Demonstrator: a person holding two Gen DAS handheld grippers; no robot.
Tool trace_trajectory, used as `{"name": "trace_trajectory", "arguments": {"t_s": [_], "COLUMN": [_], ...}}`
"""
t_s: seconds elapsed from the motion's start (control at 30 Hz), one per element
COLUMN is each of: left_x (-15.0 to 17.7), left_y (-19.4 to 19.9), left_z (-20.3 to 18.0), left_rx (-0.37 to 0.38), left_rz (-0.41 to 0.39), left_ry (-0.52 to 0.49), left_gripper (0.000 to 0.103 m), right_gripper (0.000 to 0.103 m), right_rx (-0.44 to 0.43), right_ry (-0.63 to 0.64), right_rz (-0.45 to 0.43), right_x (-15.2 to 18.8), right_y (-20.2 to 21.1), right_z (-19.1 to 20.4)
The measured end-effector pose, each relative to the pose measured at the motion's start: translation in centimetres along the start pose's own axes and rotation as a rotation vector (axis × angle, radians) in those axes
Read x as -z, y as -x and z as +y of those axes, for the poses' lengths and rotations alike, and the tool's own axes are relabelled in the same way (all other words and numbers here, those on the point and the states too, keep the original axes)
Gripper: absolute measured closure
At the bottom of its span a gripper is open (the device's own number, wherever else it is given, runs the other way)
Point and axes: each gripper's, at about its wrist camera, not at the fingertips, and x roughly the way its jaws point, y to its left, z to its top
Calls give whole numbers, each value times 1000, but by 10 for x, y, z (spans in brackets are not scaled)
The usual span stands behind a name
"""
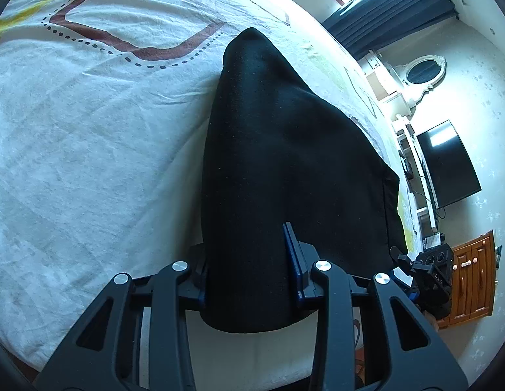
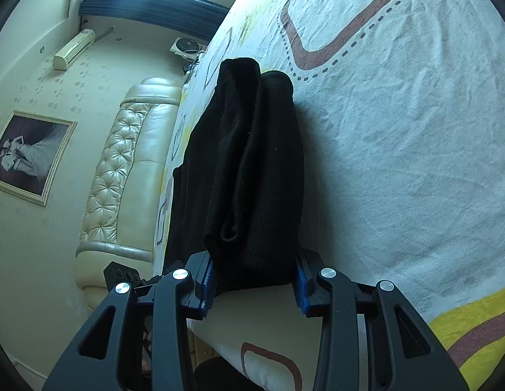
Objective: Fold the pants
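Black pants [image 1: 285, 163] on the bedsheet [image 1: 89, 130], bunched in both grippers' clamped jaws.

The pants [image 1: 278, 163] are black, of soft matte cloth, already doubled into a long narrow stack that lies along the bed [image 1: 89, 163], running away from its near edge. In the right wrist view the pants [image 2: 252, 169] show bunched, rolled folds at the near end, which hangs just past that edge.
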Motion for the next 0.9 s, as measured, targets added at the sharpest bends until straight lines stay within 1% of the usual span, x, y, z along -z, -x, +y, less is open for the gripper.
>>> {"name": "trace_trajectory", "arguments": {"t_s": [0.17,0.6,0.9], "left_x": [2,5,4], "left_y": [2,6,9], "left_z": [-4,-6,-6], "left_rx": [-18,-50,-52], "left_rz": [0,-5,-3], "left_ry": [-25,-44,-45], "left_gripper": [68,68,68], "right_gripper": [64,64,64], "right_rx": [1,-4,-3], "right_ry": [-8,-24,-26], "right_rz": [1,0,6], "right_x": [2,5,6], "right_y": [-1,0,1], "right_z": [-3,-8,-8]}}
